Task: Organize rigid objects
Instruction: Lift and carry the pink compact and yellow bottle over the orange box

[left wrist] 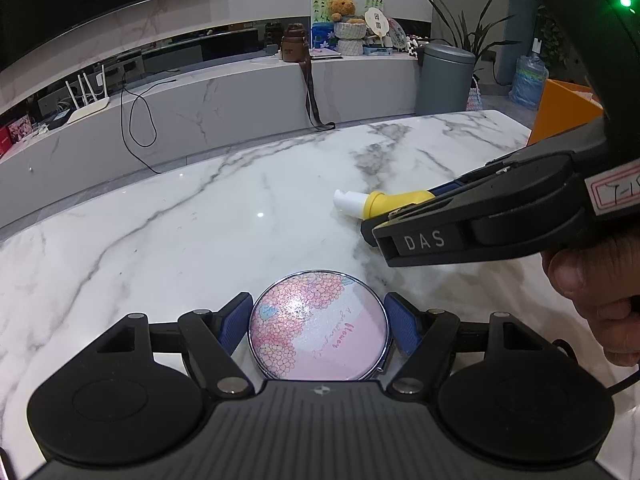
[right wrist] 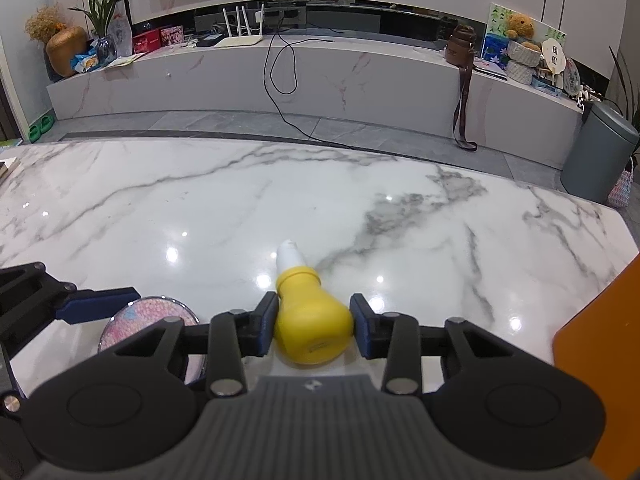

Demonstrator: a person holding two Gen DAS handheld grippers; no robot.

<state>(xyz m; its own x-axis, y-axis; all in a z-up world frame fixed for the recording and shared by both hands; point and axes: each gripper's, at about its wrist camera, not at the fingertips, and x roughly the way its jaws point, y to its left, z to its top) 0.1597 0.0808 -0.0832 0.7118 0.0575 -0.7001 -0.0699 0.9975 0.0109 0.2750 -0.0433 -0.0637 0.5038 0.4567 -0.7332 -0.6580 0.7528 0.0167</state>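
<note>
A round pink compact with a flower print point(left wrist: 319, 326) lies flat on the white marble table point(left wrist: 200, 220), between the blue pads of my left gripper point(left wrist: 319, 322), which is shut on its rim. It also shows at the lower left of the right wrist view point(right wrist: 136, 322). A yellow bottle with a white cap point(right wrist: 310, 320) lies on its side, cap pointing away, between the blue pads of my right gripper point(right wrist: 314, 326), which is shut on its body. The bottle point(left wrist: 376, 202) and right gripper point(left wrist: 400, 216) show at the right of the left wrist view.
An orange box point(right wrist: 600, 360) stands at the table's right edge, close to my right gripper. Beyond the table's far edge are a floor strip, a low marble TV bench with clutter, and a grey bin point(right wrist: 596, 152). Books point(right wrist: 6, 166) lie at the far left edge.
</note>
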